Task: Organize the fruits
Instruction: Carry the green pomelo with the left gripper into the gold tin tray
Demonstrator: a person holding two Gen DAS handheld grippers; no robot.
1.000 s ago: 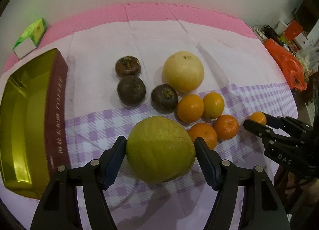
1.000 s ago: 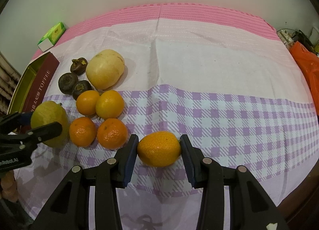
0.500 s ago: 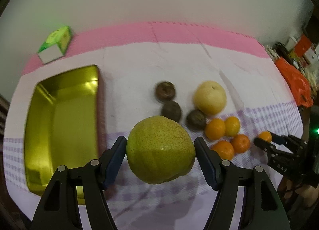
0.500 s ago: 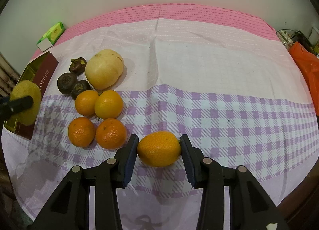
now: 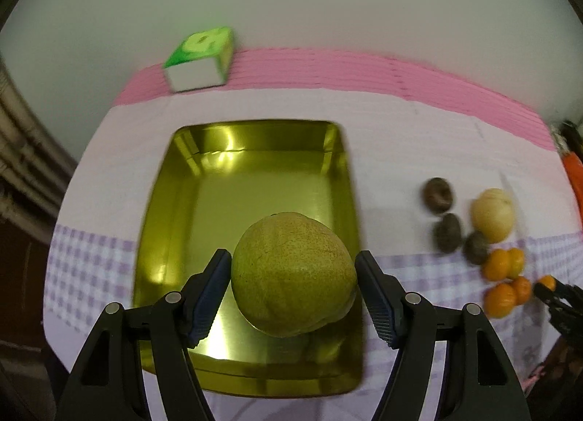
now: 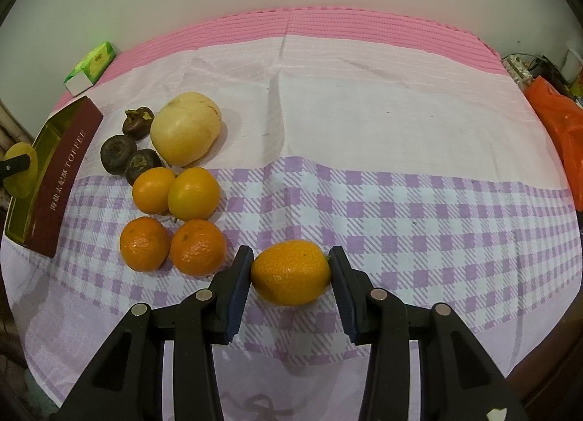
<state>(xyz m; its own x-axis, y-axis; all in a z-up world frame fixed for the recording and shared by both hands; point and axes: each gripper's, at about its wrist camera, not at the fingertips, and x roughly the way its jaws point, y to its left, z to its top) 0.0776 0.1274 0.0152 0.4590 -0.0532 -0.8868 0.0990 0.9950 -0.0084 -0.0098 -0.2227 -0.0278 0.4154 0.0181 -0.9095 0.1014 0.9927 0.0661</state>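
Observation:
My left gripper [image 5: 293,277] is shut on a large green pear [image 5: 293,273] and holds it in the air over the near right part of the gold tin [image 5: 189,209]. From the right wrist view the same pear [image 6: 22,173] shows small at the far left, above the tin [image 6: 54,180]. My right gripper [image 6: 290,271] is shut on an orange [image 6: 290,271] low over the checked cloth. Left of it lie several oranges [image 6: 196,248], three dark round fruits [image 6: 118,153] and a pale yellow pear [image 6: 186,128].
A green and white carton [image 5: 198,58] stands on the pink band behind the tin. An orange plastic bag [image 6: 557,125] and clutter lie off the table's right edge. A plain wall runs behind the table.
My left gripper has carried the green pear leftward from beside the fruit group to above the gold tin. The right gripper and its orange have stayed where they were.

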